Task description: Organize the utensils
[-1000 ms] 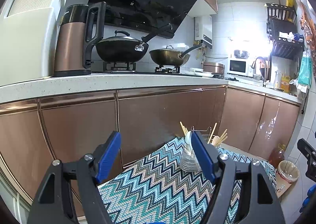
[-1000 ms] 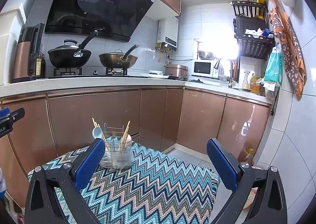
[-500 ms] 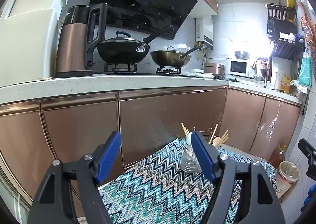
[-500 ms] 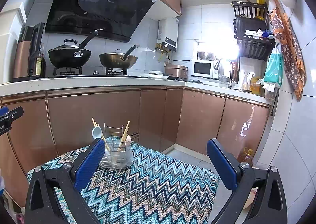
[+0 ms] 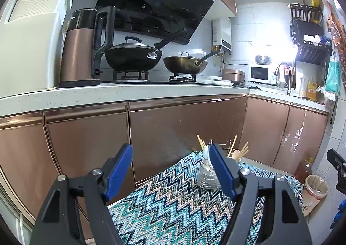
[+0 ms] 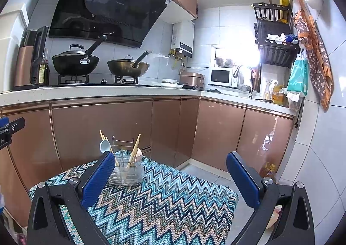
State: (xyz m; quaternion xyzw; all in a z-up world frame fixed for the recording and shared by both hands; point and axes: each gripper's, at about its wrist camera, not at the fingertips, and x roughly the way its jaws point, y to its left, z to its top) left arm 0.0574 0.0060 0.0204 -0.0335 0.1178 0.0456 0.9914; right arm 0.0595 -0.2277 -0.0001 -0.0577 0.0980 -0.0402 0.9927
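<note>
A clear utensil holder [image 6: 127, 172] with a wire rack stands at the far edge of a small table covered by a zigzag cloth [image 6: 162, 206]. Wooden chopsticks [image 6: 135, 150], a white spoon [image 6: 104, 145] and a wooden spoon stick up out of it. In the left wrist view the same holder [image 5: 207, 175] shows partly behind a right finger pad. My left gripper [image 5: 170, 156] hovers open over the cloth, nothing between its blue pads. My right gripper [image 6: 170, 165] is also open and empty, short of the holder.
Copper-fronted kitchen cabinets [image 6: 168, 128] run behind the table under a white counter with a kettle [image 5: 80, 48], two woks [image 5: 133, 57] on a stove and a microwave. An oil bottle [image 6: 267, 170] and a bin [image 5: 315, 186] stand on the floor to the right.
</note>
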